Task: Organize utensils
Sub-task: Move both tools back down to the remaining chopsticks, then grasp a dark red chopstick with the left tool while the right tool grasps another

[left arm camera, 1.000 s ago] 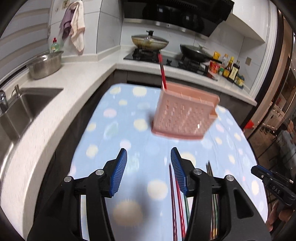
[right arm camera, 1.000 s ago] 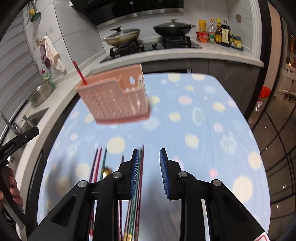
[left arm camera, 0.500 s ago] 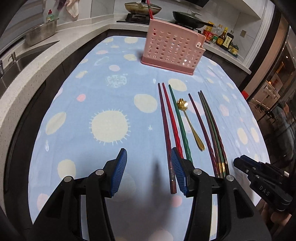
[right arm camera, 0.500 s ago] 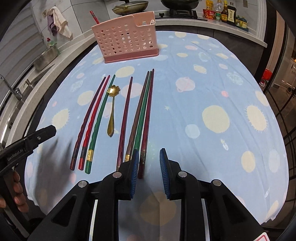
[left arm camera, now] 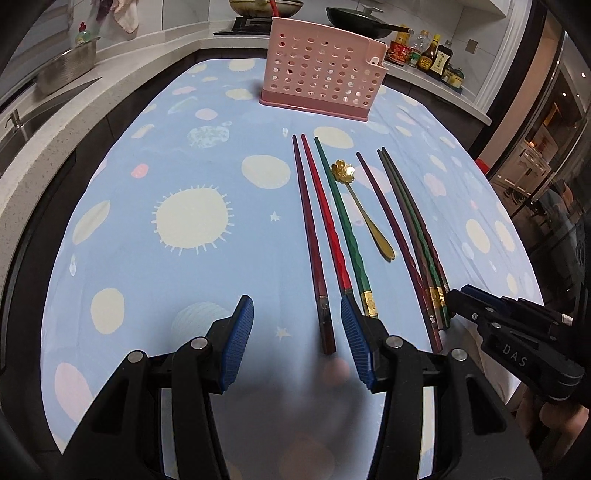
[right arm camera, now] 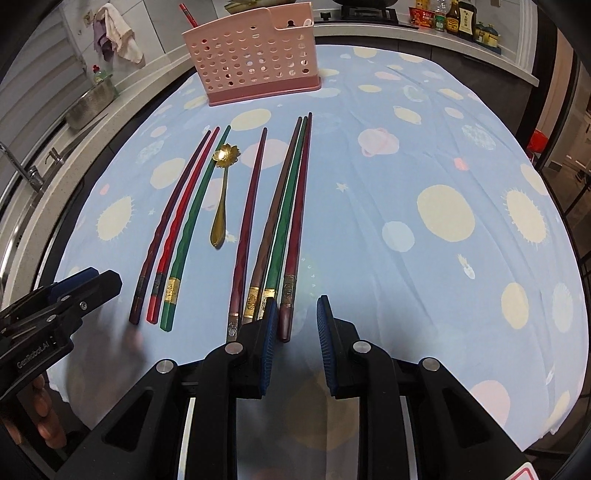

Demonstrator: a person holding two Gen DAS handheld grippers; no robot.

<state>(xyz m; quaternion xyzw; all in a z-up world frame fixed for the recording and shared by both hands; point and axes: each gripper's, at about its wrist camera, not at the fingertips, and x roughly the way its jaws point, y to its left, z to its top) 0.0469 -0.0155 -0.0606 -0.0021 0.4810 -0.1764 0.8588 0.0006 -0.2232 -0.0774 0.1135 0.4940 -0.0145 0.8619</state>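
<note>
7 chopsticks [right arm camera: 255,221] and 1 gold spoon [right arm camera: 220,206] are laid in a row on the blue cloth [right arm camera: 424,166]. The pink rack [right arm camera: 255,59] is stood at the far end of the cloth, well apart from them. 1 red stick [right arm camera: 187,14] is already stood in the rack, so the job is judged to be only just begun.

The step in hand looks like the reach for a pick-up. The left gripper [left arm camera: 297,334] is held spread over the near ends of the 3 left sticks, and the dark stick [left arm camera: 314,236] is seen between its jaws, not pinched. The right gripper [right arm camera: 295,325] is held narrow but not pressed together (its jaws have just been closing a little). The end of the dark red stick [right arm camera: 297,221] is seen in the gap, but nothing is pinched yet.

Next, each gripper needs to be lowered onto 1 stick end and squeezed. Care is needed, since the sticks lie touching each other. Then the sticks are to be lifted and dropped into the rack.
</note>
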